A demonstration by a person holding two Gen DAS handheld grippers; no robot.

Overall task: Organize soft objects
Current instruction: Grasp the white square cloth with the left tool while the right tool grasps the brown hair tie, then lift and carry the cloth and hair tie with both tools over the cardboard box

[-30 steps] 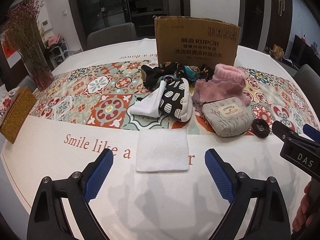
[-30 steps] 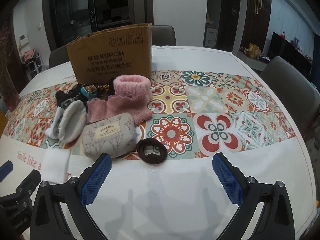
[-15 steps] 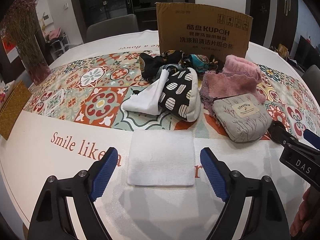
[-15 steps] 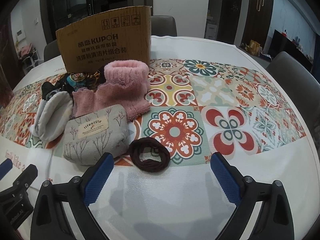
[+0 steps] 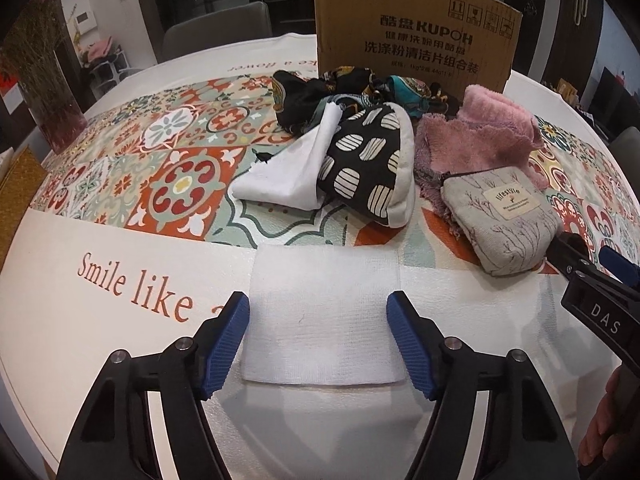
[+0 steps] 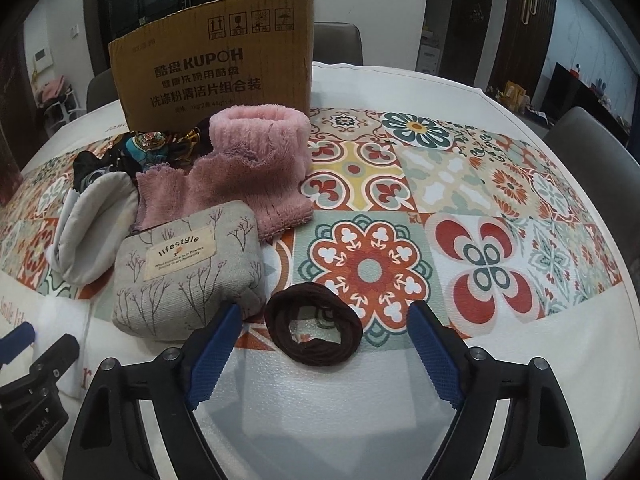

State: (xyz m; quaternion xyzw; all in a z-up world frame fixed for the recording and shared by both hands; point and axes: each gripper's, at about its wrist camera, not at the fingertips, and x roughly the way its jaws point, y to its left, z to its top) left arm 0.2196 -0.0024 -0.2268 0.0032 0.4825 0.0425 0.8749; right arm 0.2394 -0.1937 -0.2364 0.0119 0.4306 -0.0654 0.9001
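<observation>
A folded white cloth (image 5: 322, 314) lies flat on the table between the open fingers of my left gripper (image 5: 318, 338), which is empty. Behind it lie a white cloth (image 5: 286, 168), a black-and-white spotted pouch (image 5: 370, 166), a dark patterned scarf (image 5: 352, 88), a pink fuzzy sock (image 6: 256, 164) and a grey "lifestyle" pouch (image 6: 184, 272). A dark brown hair tie (image 6: 314, 326) lies just ahead of my open, empty right gripper (image 6: 324, 350), between its fingers.
A cardboard box (image 6: 212, 72) stands upright behind the pile. A vase of dried flowers (image 5: 48, 80) and a yellow woven box (image 5: 16, 196) sit at the left. Chairs ring the round table (image 6: 520, 360). The right gripper shows at the left view's right edge (image 5: 596, 292).
Both grippers have moved forward and down. The white cloth now sits between the left fingers, and the hair tie sits between the right fingers. Both jaws have narrowed slightly.
</observation>
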